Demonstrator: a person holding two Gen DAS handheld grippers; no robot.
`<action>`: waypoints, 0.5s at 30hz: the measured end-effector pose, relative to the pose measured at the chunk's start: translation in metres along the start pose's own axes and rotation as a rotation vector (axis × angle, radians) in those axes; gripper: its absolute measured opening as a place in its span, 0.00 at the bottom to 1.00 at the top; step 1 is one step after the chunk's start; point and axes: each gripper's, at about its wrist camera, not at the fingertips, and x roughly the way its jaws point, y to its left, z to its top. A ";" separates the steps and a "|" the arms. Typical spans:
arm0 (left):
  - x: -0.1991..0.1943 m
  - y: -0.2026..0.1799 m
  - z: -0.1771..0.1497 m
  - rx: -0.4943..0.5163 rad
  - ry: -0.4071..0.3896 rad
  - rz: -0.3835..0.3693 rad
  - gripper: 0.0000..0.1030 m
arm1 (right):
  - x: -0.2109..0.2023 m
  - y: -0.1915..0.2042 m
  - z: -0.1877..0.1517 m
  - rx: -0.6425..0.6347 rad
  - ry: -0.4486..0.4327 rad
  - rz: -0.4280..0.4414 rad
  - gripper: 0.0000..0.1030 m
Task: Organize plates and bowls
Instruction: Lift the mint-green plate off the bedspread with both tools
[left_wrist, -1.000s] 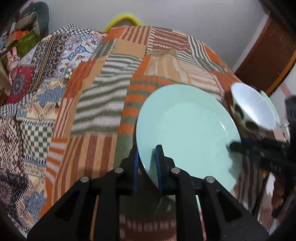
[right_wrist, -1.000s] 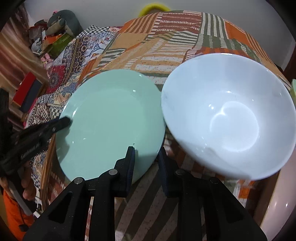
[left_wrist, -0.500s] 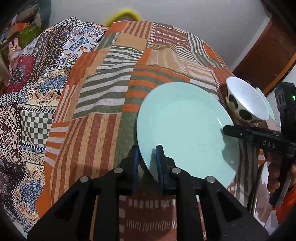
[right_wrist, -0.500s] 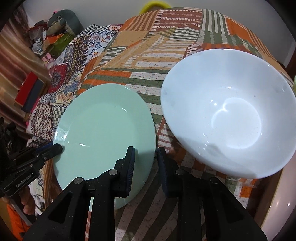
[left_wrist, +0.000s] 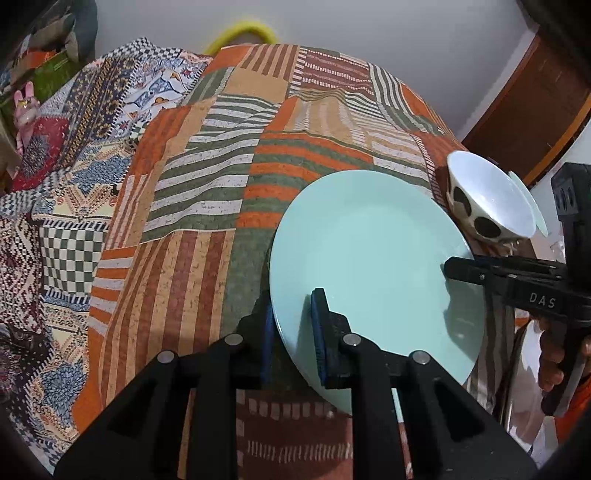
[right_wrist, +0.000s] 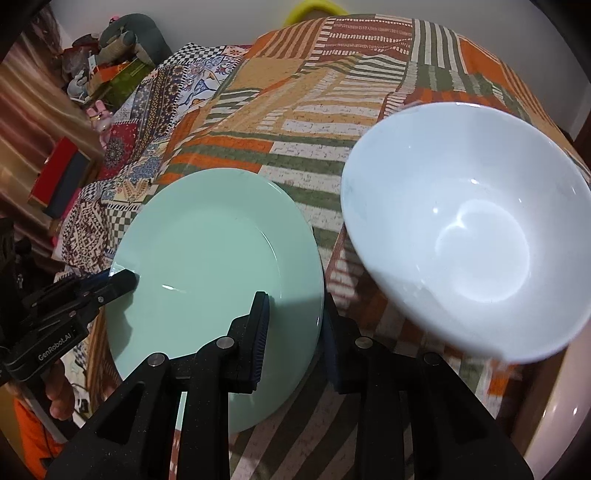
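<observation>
A mint-green plate (left_wrist: 373, 258) is held over the patchwork cloth. My left gripper (left_wrist: 293, 321) is shut on its near-left rim, one finger above and one below. My right gripper (right_wrist: 295, 325) is shut on the opposite rim of the same plate (right_wrist: 207, 258); it shows from the side in the left wrist view (left_wrist: 458, 269). A white bowl (right_wrist: 469, 229) with black spots on its outside (left_wrist: 487, 206) stands tilted on the cloth just right of the plate.
The patchwork cloth (left_wrist: 207, 192) covers the table. Another pale green plate's edge (left_wrist: 532, 206) shows behind the bowl. Toys and boxes (right_wrist: 107, 70) crowd the far left. A pale pink rounded surface (right_wrist: 561, 435) lies at the right edge.
The plate has shifted a little toward the near left, away from the bowl, with both grippers still clamped on its rim. The bowl has stayed in place.
</observation>
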 end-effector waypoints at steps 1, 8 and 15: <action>-0.004 -0.002 -0.002 0.004 -0.005 0.006 0.17 | -0.002 0.000 -0.001 0.001 -0.002 0.004 0.26; -0.038 -0.016 -0.015 0.001 -0.045 0.000 0.17 | -0.033 0.005 -0.014 -0.020 -0.060 0.010 0.26; -0.079 -0.038 -0.033 0.003 -0.113 0.001 0.17 | -0.072 0.008 -0.032 -0.018 -0.149 0.048 0.26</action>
